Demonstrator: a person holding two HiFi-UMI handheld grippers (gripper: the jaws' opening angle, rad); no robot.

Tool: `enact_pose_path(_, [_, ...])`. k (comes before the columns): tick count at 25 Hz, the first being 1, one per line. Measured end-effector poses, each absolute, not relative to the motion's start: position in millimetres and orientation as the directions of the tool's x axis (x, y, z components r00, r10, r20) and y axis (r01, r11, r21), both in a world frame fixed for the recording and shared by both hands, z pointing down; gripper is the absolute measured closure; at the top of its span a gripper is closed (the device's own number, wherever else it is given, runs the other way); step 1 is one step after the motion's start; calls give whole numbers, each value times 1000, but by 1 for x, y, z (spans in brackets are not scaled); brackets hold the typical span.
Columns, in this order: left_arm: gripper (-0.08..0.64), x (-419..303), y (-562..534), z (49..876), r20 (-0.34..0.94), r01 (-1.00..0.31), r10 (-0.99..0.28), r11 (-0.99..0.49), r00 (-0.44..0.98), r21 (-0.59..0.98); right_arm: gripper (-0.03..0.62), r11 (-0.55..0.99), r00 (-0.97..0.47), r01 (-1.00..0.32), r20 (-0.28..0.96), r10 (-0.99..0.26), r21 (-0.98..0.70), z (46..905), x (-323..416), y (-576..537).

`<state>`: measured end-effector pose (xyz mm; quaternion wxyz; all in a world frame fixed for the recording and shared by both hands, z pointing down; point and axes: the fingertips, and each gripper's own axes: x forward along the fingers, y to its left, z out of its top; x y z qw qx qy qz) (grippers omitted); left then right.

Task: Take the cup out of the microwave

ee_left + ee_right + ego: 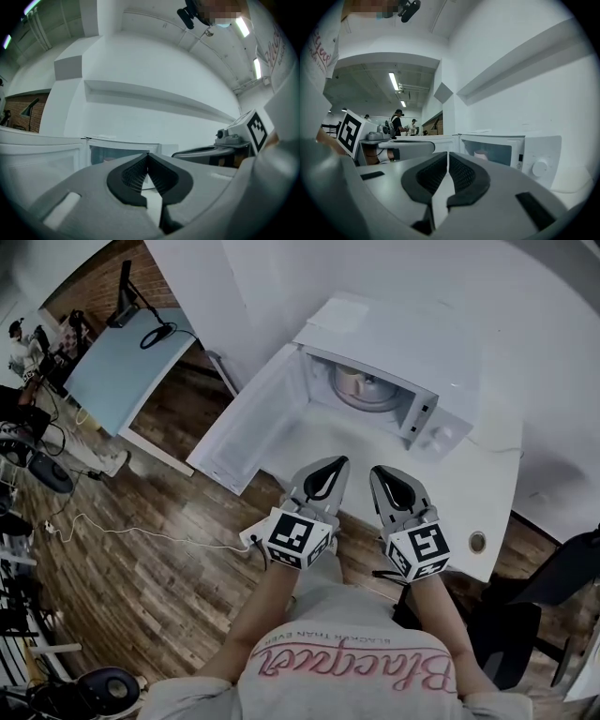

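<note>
Microwave door [248, 432] hangs open, ahead-left of L gripper [335, 463], which is clenched, empty. R gripper [382, 472] just beside it, also clenched, empty. The cup [361, 382] sits in the microwave [403, 338], straight ahead of both. Spread jaws before entering; go in level.

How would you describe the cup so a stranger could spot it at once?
Look at the white table, then the white microwave standing on it, its door swung open. In its cavity, on the round turntable, stands the cup, the only loose thing inside.
</note>
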<state>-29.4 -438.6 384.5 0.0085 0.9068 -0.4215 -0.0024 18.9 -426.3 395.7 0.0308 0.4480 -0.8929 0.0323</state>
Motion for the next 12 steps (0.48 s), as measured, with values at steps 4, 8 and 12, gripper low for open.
enact_pose_path(4, [555, -33, -465, 390, 13, -760, -760, -649, 650, 27, 578, 571, -571, -820, 94, -815, -32, 402, 21, -461])
enact_pose_path(8, [555, -33, -490, 396, 32, -746, -745, -666, 666, 18, 578, 546, -547, -837, 103, -830, -41, 405, 22, -492])
enact_pose_path(12, [555, -34, -511, 401, 46, -735, -734, -678, 678, 10, 578, 525, -526, -850, 113, -843, -36, 410, 21, -519])
